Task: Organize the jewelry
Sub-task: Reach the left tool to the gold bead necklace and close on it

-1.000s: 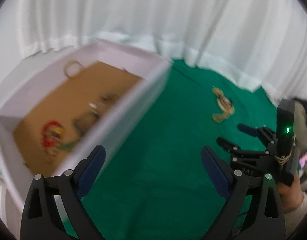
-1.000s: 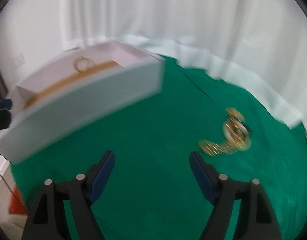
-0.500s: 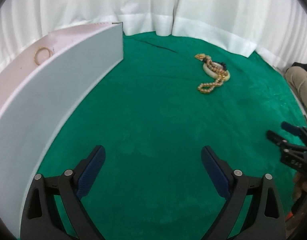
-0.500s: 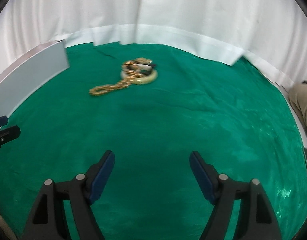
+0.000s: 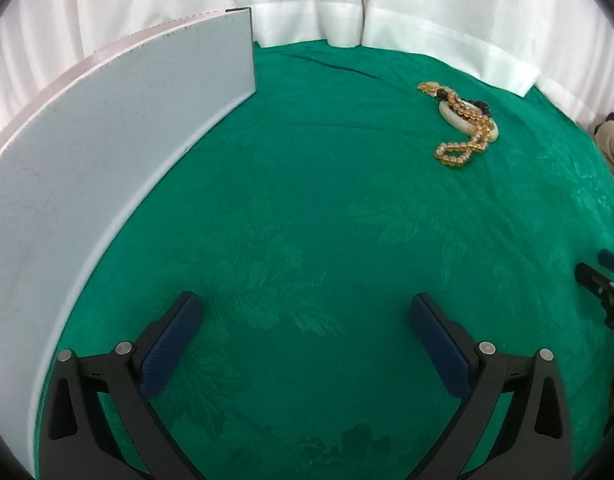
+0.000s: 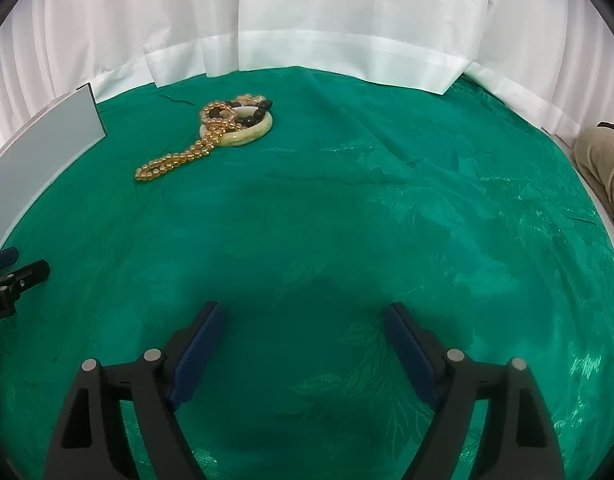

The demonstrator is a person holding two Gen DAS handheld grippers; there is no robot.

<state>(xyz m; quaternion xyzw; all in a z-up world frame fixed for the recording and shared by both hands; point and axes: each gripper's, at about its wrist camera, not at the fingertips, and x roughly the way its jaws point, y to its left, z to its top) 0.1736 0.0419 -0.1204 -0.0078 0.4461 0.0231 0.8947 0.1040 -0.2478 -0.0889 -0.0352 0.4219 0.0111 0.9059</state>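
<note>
While the amber bead strand (image 6: pixel 175 160) is lying untouched, we are spreading both empty grippers, left gripper (image 5: pixel 307 320) and right gripper (image 6: pixel 303 326), wider.

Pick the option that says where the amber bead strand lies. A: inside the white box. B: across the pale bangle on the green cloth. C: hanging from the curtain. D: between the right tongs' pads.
B: in the right wrist view the amber bead strand drapes over the pale bangle and trails onto the green cloth, apart from the white box.
</note>
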